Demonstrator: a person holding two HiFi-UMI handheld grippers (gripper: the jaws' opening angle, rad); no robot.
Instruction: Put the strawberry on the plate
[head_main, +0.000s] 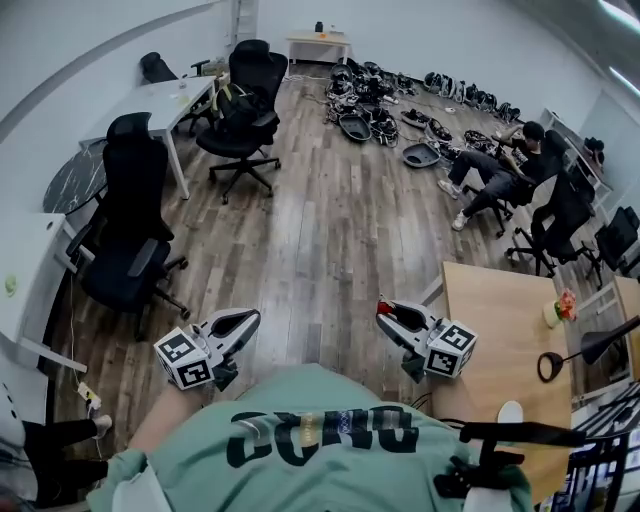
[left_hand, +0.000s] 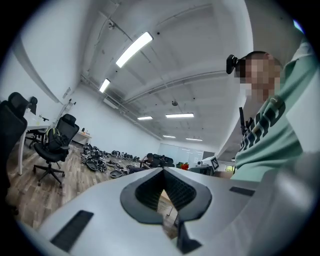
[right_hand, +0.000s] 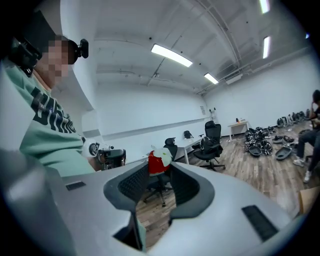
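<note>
In the right gripper view a red strawberry (right_hand: 158, 162) with a pale green top sits pinched between the tips of my right gripper (right_hand: 159, 166), which is shut on it. From the head view the strawberry (head_main: 382, 304) is a small red spot at the tip of the right gripper (head_main: 386, 311), held level over the wooden floor, left of the table (head_main: 495, 320). My left gripper (head_main: 250, 319) hangs beside it. Its jaws meet at the tips in the left gripper view (left_hand: 163, 171) with nothing between them. A white rounded thing (head_main: 510, 411), possibly the plate, lies at the table's near edge.
On the wooden table stand a black desk lamp (head_main: 552, 366) and a small pot with red in it (head_main: 560, 308). Black office chairs (head_main: 135, 225) and white desks (head_main: 160, 100) fill the left. Gear lies heaped on the far floor (head_main: 375, 100), and a seated person (head_main: 500, 175) is at the right.
</note>
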